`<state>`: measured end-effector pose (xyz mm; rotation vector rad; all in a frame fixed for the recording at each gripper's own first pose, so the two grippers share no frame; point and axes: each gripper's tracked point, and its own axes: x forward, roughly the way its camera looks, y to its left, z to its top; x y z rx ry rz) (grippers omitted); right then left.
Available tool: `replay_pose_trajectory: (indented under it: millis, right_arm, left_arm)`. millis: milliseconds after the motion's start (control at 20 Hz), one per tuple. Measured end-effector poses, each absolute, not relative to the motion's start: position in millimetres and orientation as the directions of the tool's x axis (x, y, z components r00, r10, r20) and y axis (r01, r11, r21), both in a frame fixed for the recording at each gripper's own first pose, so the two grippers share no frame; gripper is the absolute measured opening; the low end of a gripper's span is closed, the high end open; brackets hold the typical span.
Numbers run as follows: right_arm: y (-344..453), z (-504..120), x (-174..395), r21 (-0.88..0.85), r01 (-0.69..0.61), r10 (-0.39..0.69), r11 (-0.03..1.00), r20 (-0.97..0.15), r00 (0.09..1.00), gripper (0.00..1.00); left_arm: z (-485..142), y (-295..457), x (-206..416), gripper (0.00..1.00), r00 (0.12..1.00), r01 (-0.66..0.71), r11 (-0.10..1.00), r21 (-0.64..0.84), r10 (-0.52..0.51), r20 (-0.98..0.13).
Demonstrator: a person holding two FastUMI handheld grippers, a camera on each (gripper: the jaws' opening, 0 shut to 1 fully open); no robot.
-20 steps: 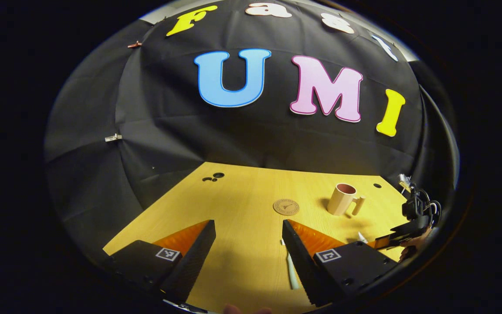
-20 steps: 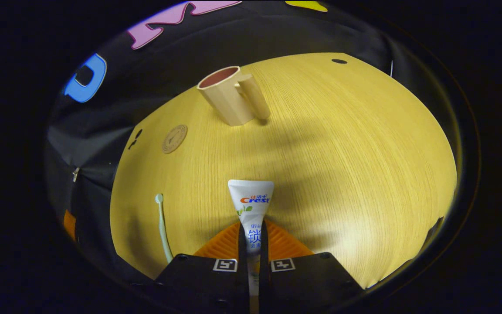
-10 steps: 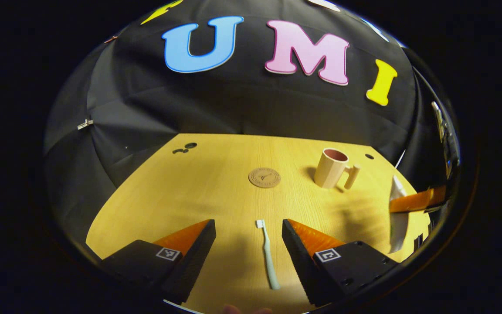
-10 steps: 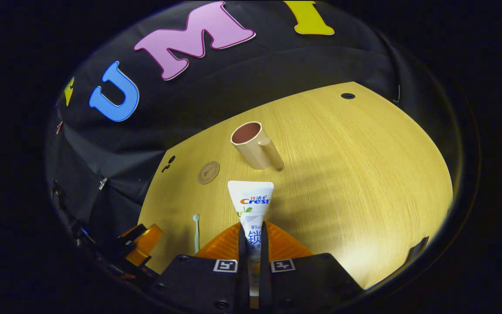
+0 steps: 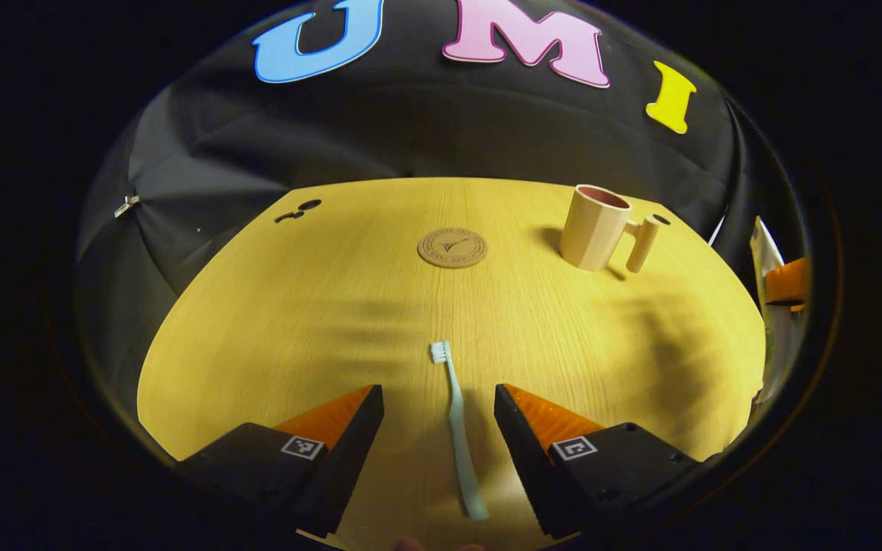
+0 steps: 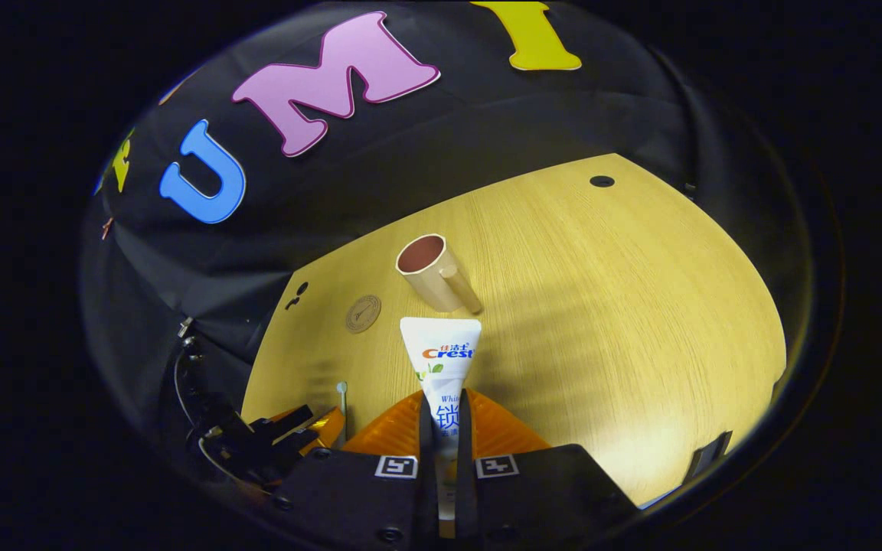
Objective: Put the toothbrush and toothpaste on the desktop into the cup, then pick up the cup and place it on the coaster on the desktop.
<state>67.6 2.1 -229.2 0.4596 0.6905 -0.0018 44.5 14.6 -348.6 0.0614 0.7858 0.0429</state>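
A pale green toothbrush (image 5: 458, 428) lies on the wooden desktop (image 5: 318, 306), bristle end pointing away, its handle between the spread fingers of my open left gripper (image 5: 439, 409). My right gripper (image 6: 441, 428) is shut on a white toothpaste tube (image 6: 441, 363), held above the desk with its flat end forward. The beige cup (image 6: 429, 274) with a reddish inside stands upright, handle toward me, just beyond the tube. The cup (image 5: 598, 227) stands right of the round brown coaster (image 5: 452, 248) in the left gripper view. The coaster (image 6: 363, 314) lies left of the cup in the right gripper view.
The left gripper and its cable (image 6: 257, 440) show at the lower left of the right gripper view, beside the toothbrush head (image 6: 341, 390). The right gripper's finger (image 5: 785, 282) and the tube show at the far right edge of the left gripper view. Small dark holes (image 5: 299, 210) mark the desktop's far corners.
My left gripper has come down and forward over the toothbrush, which now lies between its fingers. My right gripper has risen with the toothpaste, and the cup looks farther and smaller.
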Motion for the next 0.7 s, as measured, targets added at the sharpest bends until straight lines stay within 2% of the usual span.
replay_pose_trajectory:
  millis: [350,400,450,600,650,700]
  right_arm:
    - [-16,-232,69,0.412,0.181,0.131,0.893,-0.624,0.77,0.12]
    - [-16,-233,69,0.412,0.182,0.132,0.893,-0.626,0.768,0.12]
    - [-16,-234,71,0.414,0.181,0.134,0.892,-0.626,0.768,0.13]
    - [-17,-232,75,0.427,0.174,0.147,0.887,-0.62,0.77,0.13]
    - [-17,-232,75,0.43,0.172,0.151,0.886,-0.619,0.771,0.13]
    - [-18,-232,76,0.433,0.169,0.154,0.885,-0.617,0.772,0.12]
  left_arm:
    - [-370,12,41,0.88,0.654,-0.033,0.997,0.065,0.071,-0.753]
    - [-373,10,41,0.84,0.65,-0.026,0.997,0.067,0.068,-0.757]
    - [-372,8,42,0.78,0.657,-0.019,0.997,0.074,0.068,-0.75]
    - [-374,6,42,0.38,0.674,0.0,0.996,0.089,0.065,-0.736]
    - [-372,5,42,0.34,0.683,0.007,0.996,0.091,0.062,-0.728]
    - [-374,6,41,0.19,0.678,0.006,0.996,0.084,0.058,-0.733]
